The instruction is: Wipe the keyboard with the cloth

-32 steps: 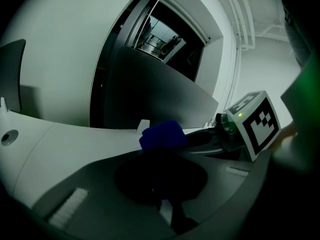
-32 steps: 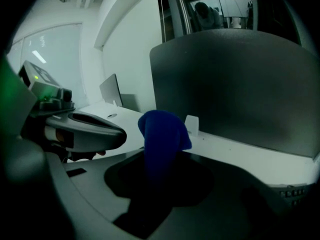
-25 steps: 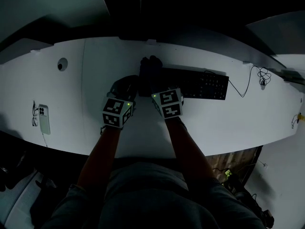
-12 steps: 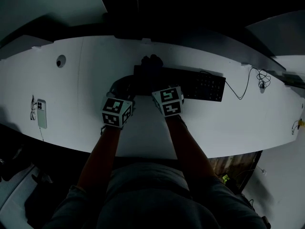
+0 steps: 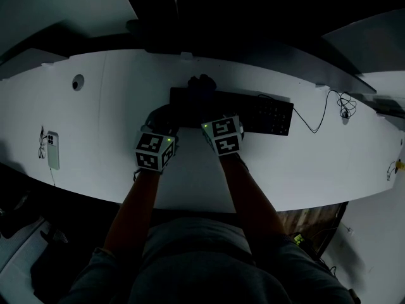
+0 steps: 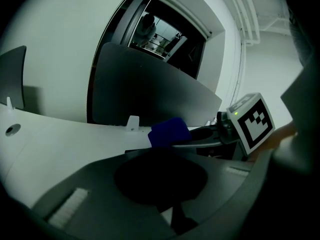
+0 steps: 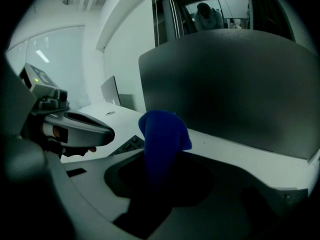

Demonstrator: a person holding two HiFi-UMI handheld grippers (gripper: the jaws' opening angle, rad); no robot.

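**Head view.** We take the keyboard [image 5: 253,111] as our landmark. It lies on a white desk [image 5: 297,163], roughly parallel to the desk's far edge. A narrow bare strip runs behind it, and a wider bare band separates it from the near edge. Past the keyboard's right end the desk is open except for a thin cable [image 5: 316,119] trailing off to the right. Well to the keyboard's left we see a round grommet hole [image 5: 77,82] and, closer to the near edge, a phone [image 5: 53,149]. The room is dim. The left gripper [image 5: 161,120] sits at the keyboard's left end. The right gripper [image 5: 207,103] reaches over the keyboard's left half. The cloth [image 5: 201,82] shows as a dark lump at the keyboard's far edge.

**Left gripper view.** A grey partition [image 6: 150,94] stands behind the keyboard along the desk's far edge, with a lit opening above it. To the right, the blue cloth sits at the tips of the right gripper. The left gripper's own jaws look drawn together, and we see nothing between them.

**Right gripper view.** The jaws are closed on the blue cloth, which rises upright from between them. A few keys of the keyboard show just left of the cloth, and the left gripper is further left. The grey partition fills the background.
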